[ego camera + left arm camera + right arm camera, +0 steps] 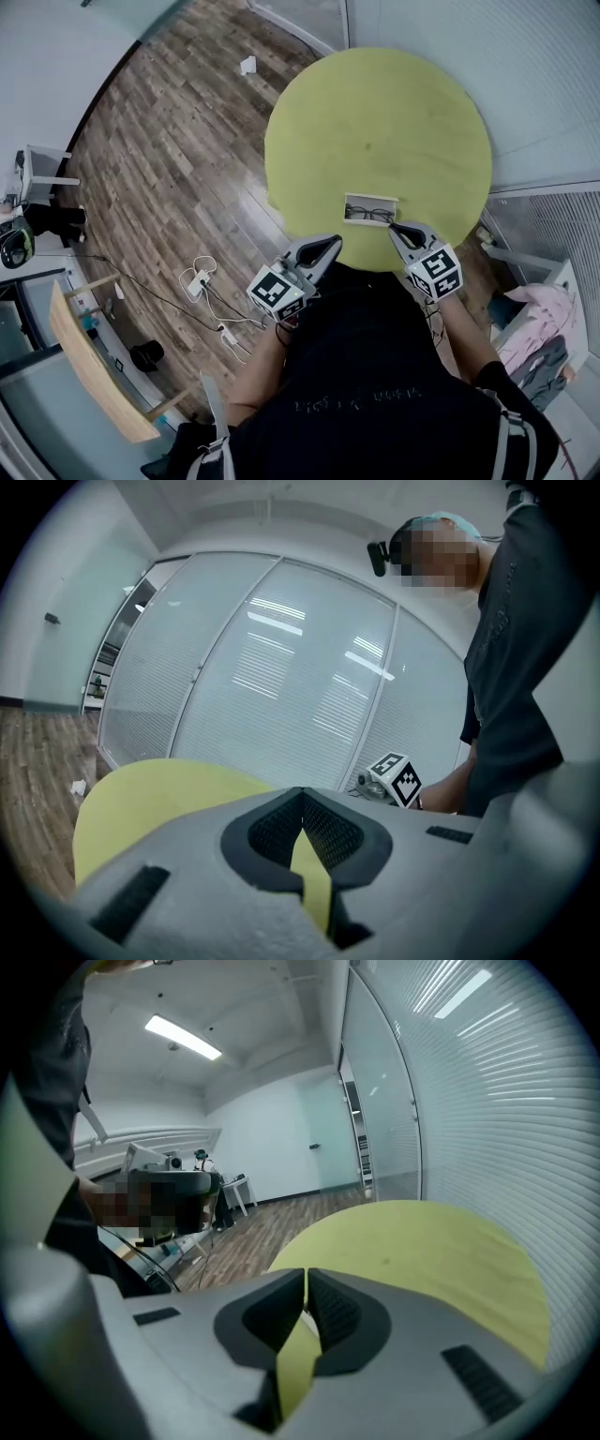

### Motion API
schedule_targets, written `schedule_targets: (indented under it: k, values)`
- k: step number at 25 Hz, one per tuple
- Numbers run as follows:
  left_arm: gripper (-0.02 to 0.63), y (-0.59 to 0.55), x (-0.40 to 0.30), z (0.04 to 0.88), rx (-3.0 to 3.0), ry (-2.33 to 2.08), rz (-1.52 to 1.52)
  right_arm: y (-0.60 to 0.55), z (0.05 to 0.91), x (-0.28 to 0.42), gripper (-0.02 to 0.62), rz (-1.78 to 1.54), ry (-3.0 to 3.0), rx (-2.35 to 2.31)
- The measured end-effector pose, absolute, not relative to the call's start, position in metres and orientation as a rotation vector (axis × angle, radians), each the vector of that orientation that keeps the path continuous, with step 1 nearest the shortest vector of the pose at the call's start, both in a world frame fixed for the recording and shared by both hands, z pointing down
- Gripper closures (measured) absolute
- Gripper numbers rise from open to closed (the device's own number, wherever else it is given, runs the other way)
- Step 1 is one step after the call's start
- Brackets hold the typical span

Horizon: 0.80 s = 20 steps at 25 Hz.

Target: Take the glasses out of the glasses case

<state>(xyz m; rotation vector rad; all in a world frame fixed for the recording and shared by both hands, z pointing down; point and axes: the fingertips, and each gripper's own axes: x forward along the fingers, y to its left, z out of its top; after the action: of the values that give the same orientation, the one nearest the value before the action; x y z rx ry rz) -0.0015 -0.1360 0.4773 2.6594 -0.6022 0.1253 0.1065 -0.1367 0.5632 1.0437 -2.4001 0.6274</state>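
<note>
- The glasses case (370,198) lies open near the tabletop (375,122) front edge; dark glasses (367,215) rest inside
- left tongs (331,242) and right tongs (394,227) are both clenched and empty; both sit just beside the case
- The glasses look light, thin and fragile; take hold at the frame, not the lenses

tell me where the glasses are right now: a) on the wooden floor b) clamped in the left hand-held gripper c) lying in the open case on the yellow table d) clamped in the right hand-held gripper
c: the head view shows the dark glasses inside the white case on the table, while the left hand-held gripper and right hand-held gripper are both shut and hold nothing.
</note>
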Motion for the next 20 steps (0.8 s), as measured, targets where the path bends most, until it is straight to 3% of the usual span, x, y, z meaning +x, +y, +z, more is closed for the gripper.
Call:
schedule_targets:
  k: [20]
  values:
    - [0.595, -0.161, -0.021, 0.493, 2.59, -0.649, 0.084, -0.154, 0.643, 0.074, 0.565, 0.454, -2.176, 0.666]
